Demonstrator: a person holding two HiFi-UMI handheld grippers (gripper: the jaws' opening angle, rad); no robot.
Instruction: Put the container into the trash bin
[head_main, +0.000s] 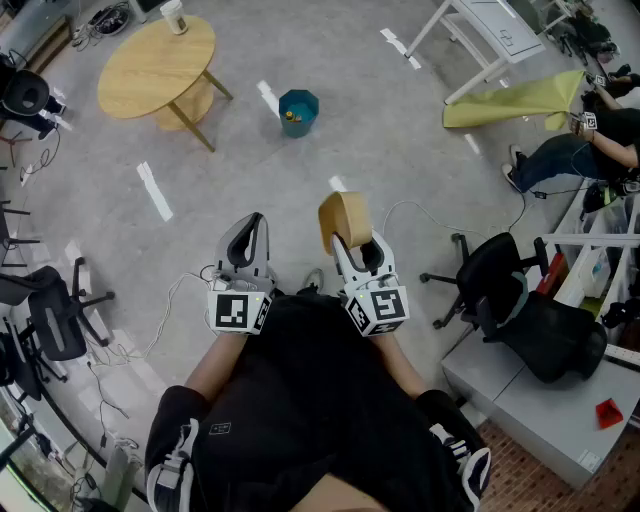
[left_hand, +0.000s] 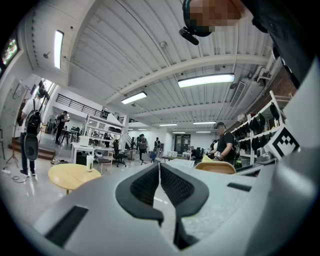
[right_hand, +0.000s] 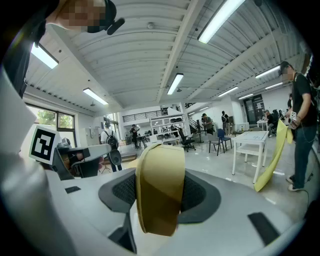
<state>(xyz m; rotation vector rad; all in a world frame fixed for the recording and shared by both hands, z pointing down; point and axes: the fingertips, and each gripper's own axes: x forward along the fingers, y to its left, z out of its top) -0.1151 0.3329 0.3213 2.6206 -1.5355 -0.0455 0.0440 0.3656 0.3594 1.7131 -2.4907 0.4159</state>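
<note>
Currently: my right gripper (head_main: 352, 243), jaws clamped on the tan container (right_hand: 159, 192), held up before me. My left gripper (left_hand: 159, 169), jaws pressed together, nothing between them. Teal trash bin (head_main: 298, 110), on the floor well ahead, near a round wooden table (head_main: 155, 65).

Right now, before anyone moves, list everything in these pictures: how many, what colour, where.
container: one, tan, between the jaws of the right gripper
trash bin: one, teal, on the floor ahead
round table: one, light wood, far left
cup: one, pale, on the round table
white table: one, white, far right
cloth: one, yellow-green, beside the white table
office chairs: at least two, black, left and right sides
tape strips: several, white, on the floor
left gripper: one, grey, jaws together, empty
right gripper: one, grey, closed on the container
</note>
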